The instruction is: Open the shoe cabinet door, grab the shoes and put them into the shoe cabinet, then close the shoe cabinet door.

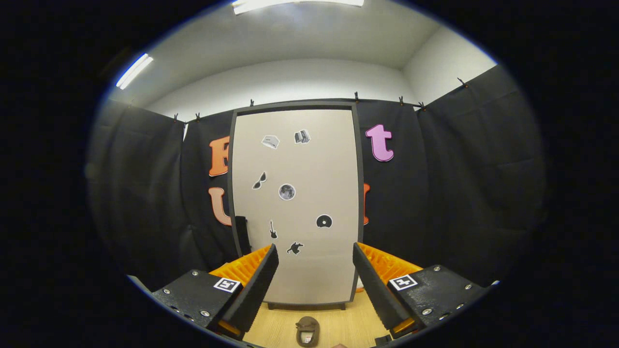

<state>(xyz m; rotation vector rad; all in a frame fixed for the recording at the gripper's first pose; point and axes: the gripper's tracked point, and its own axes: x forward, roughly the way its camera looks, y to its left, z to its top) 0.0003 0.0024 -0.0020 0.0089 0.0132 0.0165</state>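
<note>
A tall shoe cabinet stands ahead against the booth wall, its beige door shut and dotted with small stickers. A dark handle sits on the door's left edge, low down. A brown shoe lies on the wooden floor in front of the cabinet, low between my fingers. My gripper is open, well short of the cabinet, with the door's lower part seen through the gap and nothing held.
Black cloth walls close the booth on the left, right and behind the cabinet. A white wall and ceiling lights rise above. The wooden floor stretches between me and the cabinet's base.
</note>
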